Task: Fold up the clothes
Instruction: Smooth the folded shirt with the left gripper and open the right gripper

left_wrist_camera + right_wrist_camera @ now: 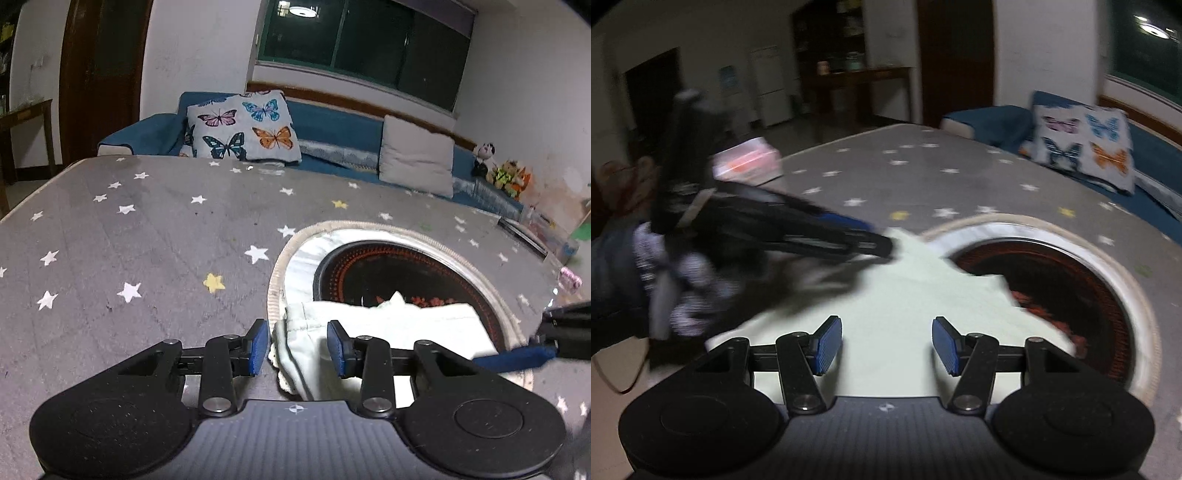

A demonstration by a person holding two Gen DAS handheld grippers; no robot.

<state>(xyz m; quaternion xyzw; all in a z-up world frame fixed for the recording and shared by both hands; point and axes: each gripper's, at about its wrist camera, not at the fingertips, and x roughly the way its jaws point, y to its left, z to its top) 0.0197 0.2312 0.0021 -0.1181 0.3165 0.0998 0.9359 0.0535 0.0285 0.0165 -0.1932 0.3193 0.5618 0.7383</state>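
Observation:
A pale mint-white garment (388,325) lies folded on the grey star-patterned table, partly over the round inset burner. In the left wrist view my left gripper (297,347) is open, its blue pads either side of the garment's hemmed left edge, not closed on it. The right gripper's tip (546,341) shows at the right edge. In the right wrist view the garment (905,295) spreads below my right gripper (886,343), which is open above it. The left gripper (871,240) appears blurred at the garment's far-left edge.
The round burner (406,273) with a metal rim (1145,317) sits in the table (147,240). A blue sofa with a butterfly pillow (243,127) and a grey cushion (417,155) stands behind. A pink box (750,162) lies on the table's far left.

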